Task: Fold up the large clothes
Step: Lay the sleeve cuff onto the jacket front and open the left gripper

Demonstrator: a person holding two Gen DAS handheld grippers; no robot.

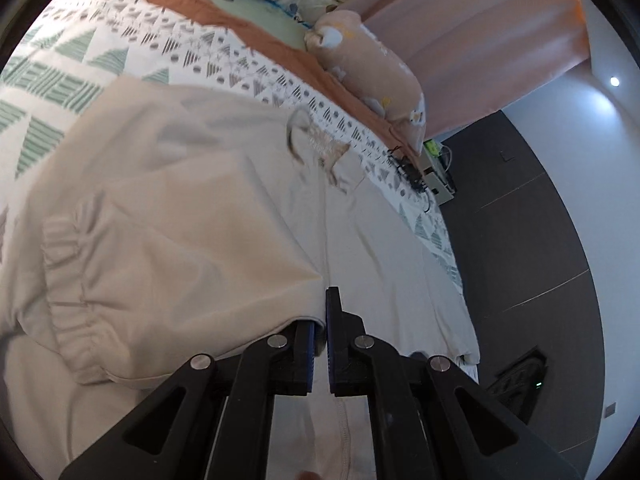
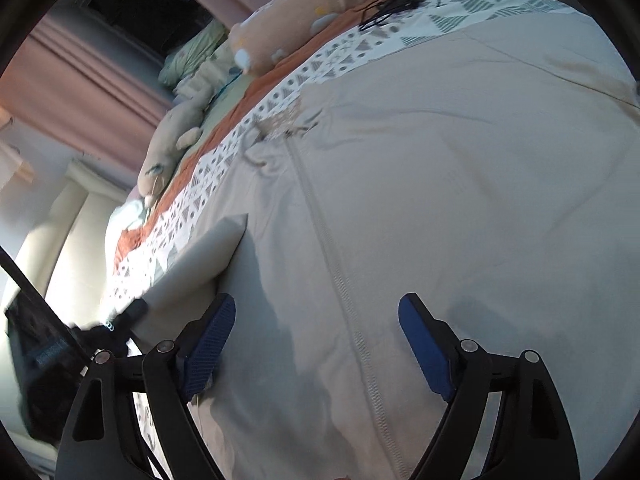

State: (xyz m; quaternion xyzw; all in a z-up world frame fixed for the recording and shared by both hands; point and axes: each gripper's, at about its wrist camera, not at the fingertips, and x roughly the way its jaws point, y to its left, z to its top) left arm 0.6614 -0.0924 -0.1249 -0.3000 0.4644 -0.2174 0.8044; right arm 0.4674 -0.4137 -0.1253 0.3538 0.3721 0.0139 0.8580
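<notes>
I see the jacket (image 2: 420, 208) spread on the bed cover (image 2: 192, 200); a plush toy (image 2: 296, 20) lies beyond it at eleven o'clock (cables (image 2: 392, 4) beside it, at one o'clock).

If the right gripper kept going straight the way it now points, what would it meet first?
Most likely the beige jacket spread on the bed, near its zipper. The right gripper hangs over it with jaws wide open and empty; depth to the cloth is unclear.

Dim, warm indoor light; ceiling spotlight (image 1: 615, 81) glares — fisheye edges bend and blur; soft shadows
</notes>
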